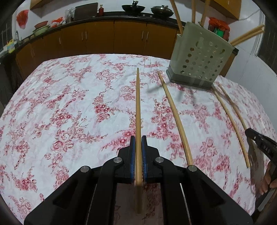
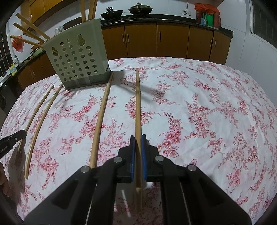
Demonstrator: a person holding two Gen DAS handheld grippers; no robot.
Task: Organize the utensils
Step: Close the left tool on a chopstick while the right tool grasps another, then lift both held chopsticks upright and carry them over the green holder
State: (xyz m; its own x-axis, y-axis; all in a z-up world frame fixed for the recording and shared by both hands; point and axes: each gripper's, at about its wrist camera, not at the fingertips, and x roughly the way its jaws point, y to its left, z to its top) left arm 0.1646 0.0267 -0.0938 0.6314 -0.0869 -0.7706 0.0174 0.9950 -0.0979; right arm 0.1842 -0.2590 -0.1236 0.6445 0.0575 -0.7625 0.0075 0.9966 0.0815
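My left gripper [image 1: 138, 138] is shut on a wooden chopstick [image 1: 138, 107] that runs forward between its blue pads. My right gripper [image 2: 138, 137] is shut on another wooden chopstick [image 2: 138, 103] in the same way. A pale green perforated utensil holder [image 1: 199, 57] stands at the far right of the left wrist view and at the far left of the right wrist view [image 2: 77, 53], with several chopsticks sticking out of its top. Loose chopsticks lie on the floral tablecloth: one [image 1: 174, 117] beside my left gripper, one [image 2: 101, 119] beside my right, two more [image 2: 41, 121] further left.
The table carries a white cloth with red flowers [image 1: 69, 112]. Brown kitchen cabinets [image 2: 173, 39] and a counter with woks [image 1: 133, 7] stand behind. The right gripper's black body [image 1: 261, 145] shows at the right edge of the left wrist view.
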